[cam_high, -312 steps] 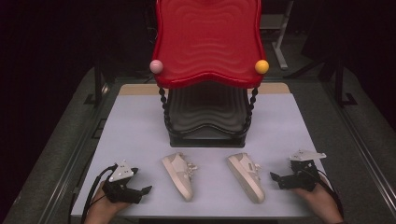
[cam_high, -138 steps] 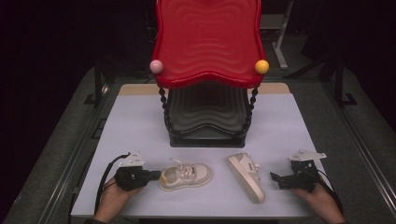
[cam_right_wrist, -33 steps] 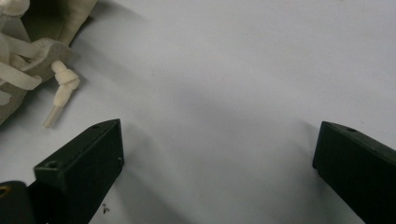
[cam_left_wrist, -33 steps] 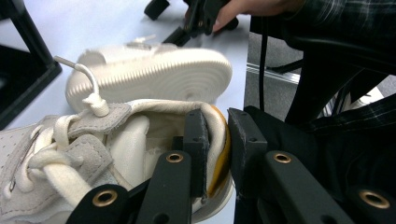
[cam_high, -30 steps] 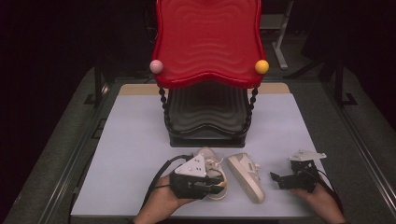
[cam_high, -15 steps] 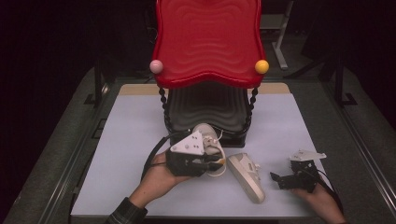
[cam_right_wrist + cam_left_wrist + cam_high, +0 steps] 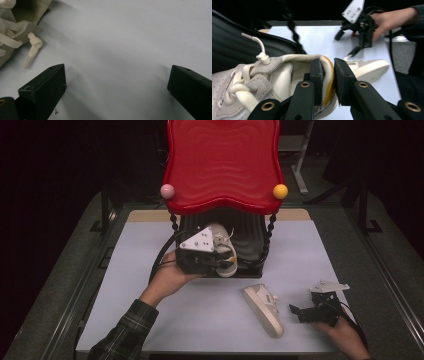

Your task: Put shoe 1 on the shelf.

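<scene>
My left tongs clamp the shoe's heel at the rack; right tongs gape wide, resting on the counter.

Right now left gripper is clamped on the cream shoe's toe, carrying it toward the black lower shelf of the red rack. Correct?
Not quite. The left gripper is clamped on the shoe's heel collar, not the toe: the left gripper view shows one jaw inside the heel opening and one outside. The rest holds: the high view shows the shoe raised at the black lower shelf of the red rack.
</scene>
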`<action>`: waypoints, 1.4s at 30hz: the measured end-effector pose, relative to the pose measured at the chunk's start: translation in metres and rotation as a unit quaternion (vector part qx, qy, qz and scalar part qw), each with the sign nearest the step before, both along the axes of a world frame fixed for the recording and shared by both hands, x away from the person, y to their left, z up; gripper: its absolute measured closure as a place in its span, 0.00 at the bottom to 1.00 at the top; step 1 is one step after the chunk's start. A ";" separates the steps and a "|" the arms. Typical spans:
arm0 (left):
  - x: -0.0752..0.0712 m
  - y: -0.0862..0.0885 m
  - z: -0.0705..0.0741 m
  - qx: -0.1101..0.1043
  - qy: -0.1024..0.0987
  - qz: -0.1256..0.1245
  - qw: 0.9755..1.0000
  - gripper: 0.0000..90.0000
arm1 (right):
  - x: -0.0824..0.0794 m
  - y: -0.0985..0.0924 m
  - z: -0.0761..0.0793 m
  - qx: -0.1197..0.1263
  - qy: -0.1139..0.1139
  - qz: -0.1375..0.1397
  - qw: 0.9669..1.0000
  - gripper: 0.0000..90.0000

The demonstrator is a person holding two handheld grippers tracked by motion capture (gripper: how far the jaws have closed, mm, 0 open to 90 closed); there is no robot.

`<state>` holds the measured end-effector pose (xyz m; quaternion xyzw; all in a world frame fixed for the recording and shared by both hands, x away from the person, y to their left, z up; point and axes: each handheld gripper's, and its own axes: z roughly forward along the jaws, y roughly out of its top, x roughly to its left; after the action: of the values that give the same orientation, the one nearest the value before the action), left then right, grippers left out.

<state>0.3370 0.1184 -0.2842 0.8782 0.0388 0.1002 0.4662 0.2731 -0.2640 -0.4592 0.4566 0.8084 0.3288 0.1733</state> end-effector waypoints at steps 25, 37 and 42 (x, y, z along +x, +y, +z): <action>0.051 0.004 -0.027 0.022 -0.017 0.023 0.999 0.85 | 0.000 0.000 0.000 0.000 -0.001 0.000 1.000 0.01; 0.028 0.014 -0.010 -0.022 -0.010 0.085 0.996 0.74 | 0.001 -0.001 0.006 -0.008 0.016 -0.006 1.000 0.15; 0.011 0.025 -0.006 -0.036 0.002 0.112 0.993 0.82 | 0.000 -0.005 0.022 0.009 0.027 -0.019 0.999 0.47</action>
<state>0.3482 0.1433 -0.2904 0.8510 0.1417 0.1484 0.4835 0.2731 -0.2687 -0.4368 0.4826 0.8007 0.3203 0.1533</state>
